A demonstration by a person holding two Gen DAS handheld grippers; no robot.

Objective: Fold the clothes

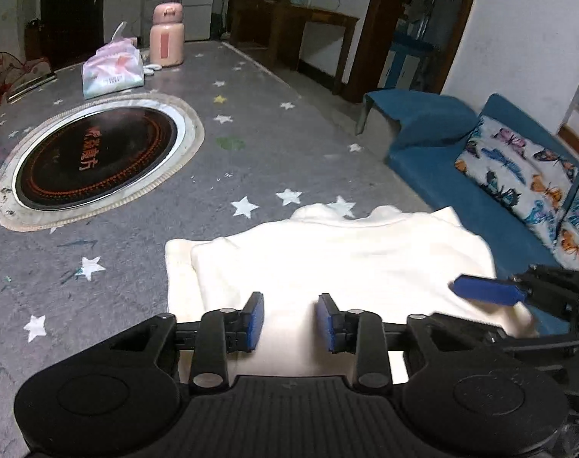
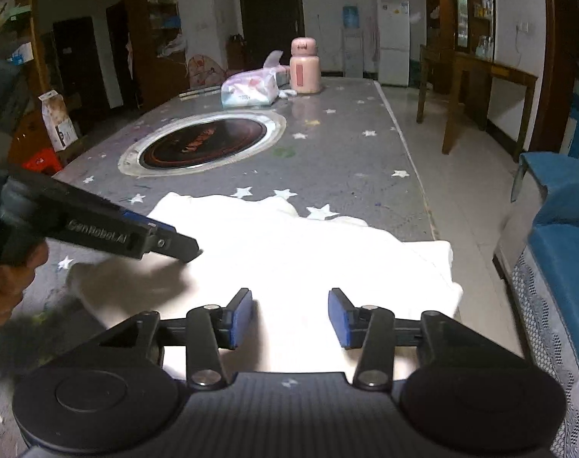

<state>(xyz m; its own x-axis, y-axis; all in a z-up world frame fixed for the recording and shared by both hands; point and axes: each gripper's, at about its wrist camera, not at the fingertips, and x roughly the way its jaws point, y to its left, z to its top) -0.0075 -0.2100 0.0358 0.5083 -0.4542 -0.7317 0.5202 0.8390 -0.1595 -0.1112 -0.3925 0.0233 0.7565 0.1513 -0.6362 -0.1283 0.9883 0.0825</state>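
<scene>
On the grey star-printed table [image 1: 274, 141], toward its far left end, a dark round cooktop [image 1: 94, 160] sits sunk into the surface inside a pale ring. Beyond it lie a soft pack of tissues [image 1: 112, 70] and, just to its right, a pink lidded bottle [image 1: 166, 36] standing upright. Nearer the cameras, a white garment [image 1: 342, 255] lies flattened at the near right end of the table, its right edge reaching the table's side; it looks partly folded, with a second layer showing along its left border. The left gripper [image 1: 291, 322] hovers low over the near part of the garment, its blue pads [image 1: 257, 315] spread apart with only flat cloth showing between them, nothing pinched. In the right wrist view this gripper comes in from the left with a hand [image 2: 7, 286] behind it, its tip down at the cloth's left part. The right gripper [image 2: 289, 316] stands over the garment's near right part, jaws parted wider, fabric beneath them but not clamped. Off the table's right side stands a blue sofa [image 1: 480, 206] with a butterfly-print cushion [image 1: 518, 164].
</scene>
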